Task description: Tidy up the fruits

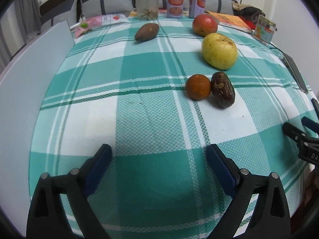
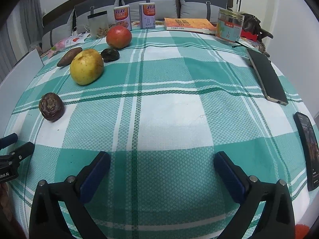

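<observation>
Fruits lie on a green-and-white checked tablecloth (image 1: 139, 119). In the left wrist view, a small orange (image 1: 198, 87) touches a dark wrinkled fruit (image 1: 223, 92). Behind them are a yellow fruit (image 1: 219, 50), a red apple (image 1: 204, 24) and a brown elongated fruit (image 1: 147, 32). My left gripper (image 1: 159, 148) is open over bare cloth, well short of the orange. My right gripper (image 2: 161, 155) is also open over bare cloth, holding nothing. In the right wrist view the wrinkled fruit (image 2: 51, 107), yellow fruit (image 2: 86, 66), apple (image 2: 119, 36) and a second dark fruit (image 2: 110, 55) lie far left.
Two phones (image 2: 267, 75) (image 2: 306, 151) lie along the right edge of the cloth. A tin (image 2: 229, 26), an orange book (image 2: 189, 24), two cartons (image 2: 122, 18) and a jar (image 1: 147, 6) line the back. A white board (image 1: 30, 79) stands on the left.
</observation>
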Available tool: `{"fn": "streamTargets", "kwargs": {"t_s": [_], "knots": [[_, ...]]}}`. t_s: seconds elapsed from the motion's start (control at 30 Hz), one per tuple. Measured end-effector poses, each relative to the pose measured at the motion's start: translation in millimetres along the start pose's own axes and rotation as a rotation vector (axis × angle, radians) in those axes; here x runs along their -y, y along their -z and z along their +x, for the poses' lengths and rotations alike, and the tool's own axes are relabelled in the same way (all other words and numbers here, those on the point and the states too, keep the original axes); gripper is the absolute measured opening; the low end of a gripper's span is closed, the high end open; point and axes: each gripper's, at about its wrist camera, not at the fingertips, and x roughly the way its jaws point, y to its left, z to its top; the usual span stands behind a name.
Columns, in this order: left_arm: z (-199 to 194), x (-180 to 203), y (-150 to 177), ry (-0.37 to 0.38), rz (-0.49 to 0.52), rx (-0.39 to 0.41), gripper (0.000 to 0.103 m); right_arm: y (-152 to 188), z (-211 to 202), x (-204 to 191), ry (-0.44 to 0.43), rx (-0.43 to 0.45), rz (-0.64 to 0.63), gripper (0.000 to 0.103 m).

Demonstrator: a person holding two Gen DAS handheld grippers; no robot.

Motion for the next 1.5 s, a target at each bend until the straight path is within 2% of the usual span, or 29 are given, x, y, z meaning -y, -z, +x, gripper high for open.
{"fn": "streamTargets", "kwargs": {"t_s": [0.17, 1.5], "knots": [[-1.3, 1.1, 4.4, -0.006, 0.002, 0.042, 0.097, 0.7, -0.5, -0.1, 0.0, 0.002, -0.001, 0.103], [-3.3, 0.6, 4.2, 0.01, 0.005, 0.042, 0.098, 0.9, -0.4, 0.1, -0.001, 0.001, -0.002, 0.103]]}}
